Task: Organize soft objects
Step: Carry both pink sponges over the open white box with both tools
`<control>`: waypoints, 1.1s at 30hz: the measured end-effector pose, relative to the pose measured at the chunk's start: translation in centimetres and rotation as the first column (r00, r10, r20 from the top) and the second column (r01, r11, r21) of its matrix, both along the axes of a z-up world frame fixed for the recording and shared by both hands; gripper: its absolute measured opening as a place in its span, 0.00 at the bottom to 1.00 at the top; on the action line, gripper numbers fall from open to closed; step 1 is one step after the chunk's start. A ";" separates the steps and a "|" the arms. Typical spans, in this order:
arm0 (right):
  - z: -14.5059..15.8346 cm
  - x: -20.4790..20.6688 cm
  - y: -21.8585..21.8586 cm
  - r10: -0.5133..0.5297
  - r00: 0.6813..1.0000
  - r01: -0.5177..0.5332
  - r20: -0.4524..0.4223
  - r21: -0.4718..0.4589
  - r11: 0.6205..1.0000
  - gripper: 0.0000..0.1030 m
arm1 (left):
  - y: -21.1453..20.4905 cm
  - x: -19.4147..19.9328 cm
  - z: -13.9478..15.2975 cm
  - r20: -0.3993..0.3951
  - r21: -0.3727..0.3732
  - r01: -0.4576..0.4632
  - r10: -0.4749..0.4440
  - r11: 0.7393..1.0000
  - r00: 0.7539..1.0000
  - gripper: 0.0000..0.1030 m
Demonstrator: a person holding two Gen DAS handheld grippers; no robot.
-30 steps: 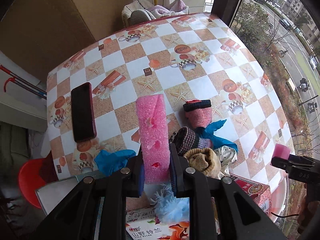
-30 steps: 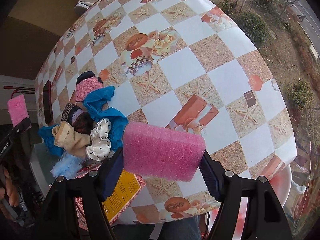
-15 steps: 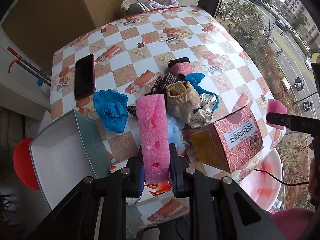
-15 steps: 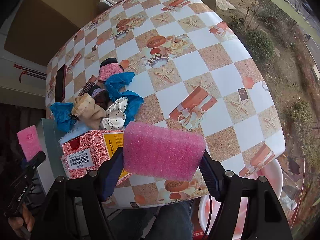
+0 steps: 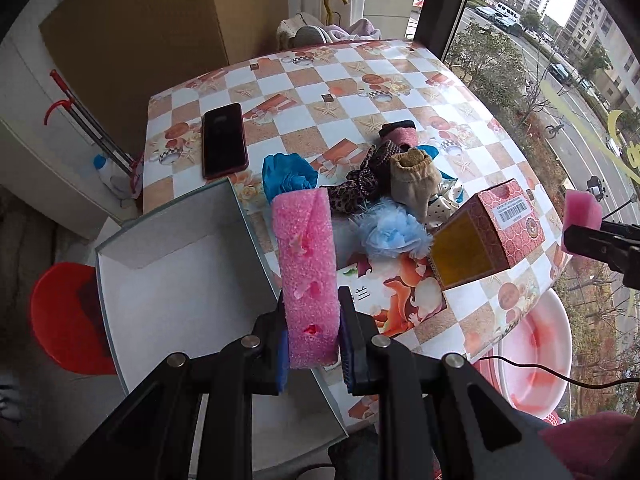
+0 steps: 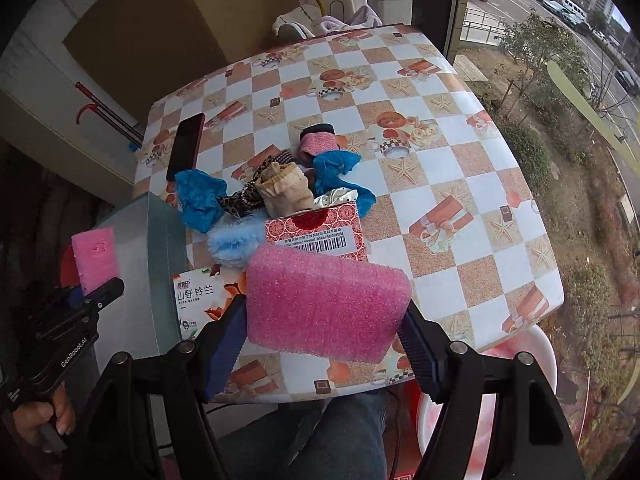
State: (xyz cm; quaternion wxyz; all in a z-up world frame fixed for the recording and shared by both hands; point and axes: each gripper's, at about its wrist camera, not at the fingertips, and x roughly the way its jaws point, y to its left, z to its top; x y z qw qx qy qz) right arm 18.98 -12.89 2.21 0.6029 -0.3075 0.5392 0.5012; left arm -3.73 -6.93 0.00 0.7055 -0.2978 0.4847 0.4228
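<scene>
My left gripper [image 5: 313,344] is shut on a tall pink foam block [image 5: 306,272], held above the near table edge beside an open white box [image 5: 180,292]. My right gripper [image 6: 322,344] is shut on a wider pink foam block [image 6: 324,300], held above the near table edge. A heap of soft things lies mid-table: blue cloth [image 5: 288,174], beige sock [image 5: 414,180], leopard scrunchie [image 5: 356,192], light blue fluffy ball [image 5: 392,232], pink knit cuff [image 6: 318,142], polka-dot scrunchie [image 5: 442,204].
A red patterned carton [image 5: 488,236] and a printed tissue pack [image 6: 200,300] lie near the front edge. A dark phone [image 5: 222,140] lies at the left. A pink basin [image 5: 532,352] and a red stool [image 5: 64,316] stand below the table.
Both grippers have pulled back and up from the table, each still holding its foam block. The heap, carton and white box now show farther away.
</scene>
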 end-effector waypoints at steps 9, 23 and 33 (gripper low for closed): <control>0.6 -9.1 3.0 0.273 0.962 -0.273 0.003 0.025 0.962 0.72 | -0.9 -6.5 0.3 0.004 0.037 -0.139 0.139 0.990 0.990 0.22; -0.6 -18.8 5.5 0.554 0.832 -0.554 0.013 0.001 0.832 0.72 | -2.4 -14.2 -1.4 0.009 -0.010 -0.365 0.365 0.931 0.931 0.22; -2.9 -23.9 6.3 0.675 0.737 -0.675 -0.023 -0.043 0.736 0.72 | -3.2 -16.1 -4.6 -0.040 -0.075 -0.429 0.427 0.900 0.903 0.22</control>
